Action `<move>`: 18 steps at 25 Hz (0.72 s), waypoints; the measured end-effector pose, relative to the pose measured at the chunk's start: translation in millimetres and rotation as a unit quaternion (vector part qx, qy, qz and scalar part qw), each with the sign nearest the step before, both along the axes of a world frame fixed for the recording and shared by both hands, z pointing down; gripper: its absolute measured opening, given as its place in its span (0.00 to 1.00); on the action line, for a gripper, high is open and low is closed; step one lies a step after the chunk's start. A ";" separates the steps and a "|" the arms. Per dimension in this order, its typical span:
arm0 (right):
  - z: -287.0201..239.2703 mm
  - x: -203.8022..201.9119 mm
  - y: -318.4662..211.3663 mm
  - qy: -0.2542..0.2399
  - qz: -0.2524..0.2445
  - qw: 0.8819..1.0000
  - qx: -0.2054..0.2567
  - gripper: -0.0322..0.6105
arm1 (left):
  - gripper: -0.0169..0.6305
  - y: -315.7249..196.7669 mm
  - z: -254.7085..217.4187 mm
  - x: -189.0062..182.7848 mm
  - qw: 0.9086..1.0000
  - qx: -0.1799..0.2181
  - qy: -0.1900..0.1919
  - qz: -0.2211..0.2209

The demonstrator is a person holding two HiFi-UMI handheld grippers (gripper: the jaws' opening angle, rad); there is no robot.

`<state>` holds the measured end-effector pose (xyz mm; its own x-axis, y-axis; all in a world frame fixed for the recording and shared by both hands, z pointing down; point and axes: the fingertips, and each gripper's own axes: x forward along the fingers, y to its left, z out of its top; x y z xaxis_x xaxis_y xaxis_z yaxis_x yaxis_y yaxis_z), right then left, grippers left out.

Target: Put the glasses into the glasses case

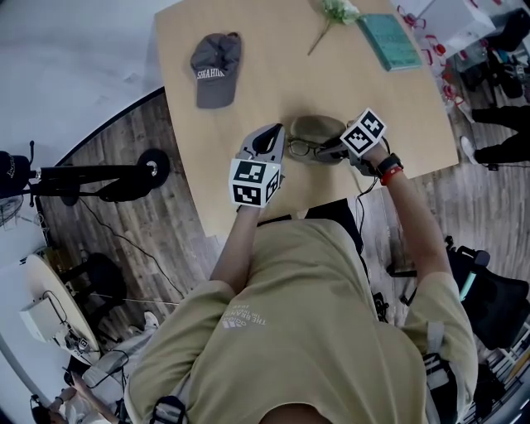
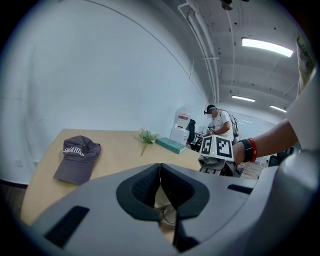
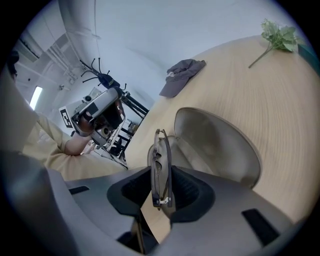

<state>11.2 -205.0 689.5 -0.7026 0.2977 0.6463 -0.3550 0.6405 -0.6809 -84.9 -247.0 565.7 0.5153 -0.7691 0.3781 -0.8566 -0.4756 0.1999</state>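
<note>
An open olive-grey glasses case point(image 1: 319, 128) lies near the table's front edge, with its lid point(image 3: 220, 145) tipped back. Folded dark-framed glasses point(image 3: 161, 165) stand on edge between the pads of my right gripper point(image 3: 161, 189), which is shut on them just above the case's open base. From the head view the glasses point(image 1: 302, 149) sit at the case's near side, with my right gripper point(image 1: 333, 149) reaching in from the right. My left gripper point(image 2: 160, 172) is shut, pads touching with nothing seen between them. It hovers at the case's left end point(image 1: 277, 137).
A grey cap point(image 1: 215, 66) lies at the table's far left. A green sprig point(image 1: 335, 12) and a teal book point(image 1: 389, 41) are at the far side. A tripod and cables stand on the floor to the left point(image 1: 99, 178). A person point(image 2: 217, 120) stands in the background.
</note>
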 end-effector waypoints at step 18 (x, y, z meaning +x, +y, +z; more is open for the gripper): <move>29.1 15.4 12.9 0.098 -0.108 0.987 0.060 0.25 | 0.06 7.9 7.6 -3.2 1.000 -0.007 -0.006 0.003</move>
<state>26.5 -192.1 718.7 -0.4888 0.3401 0.8034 -0.3184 0.7878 -0.5272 -88.2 -239.1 573.3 0.5155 -0.7605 0.3948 -0.8560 -0.4783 0.1963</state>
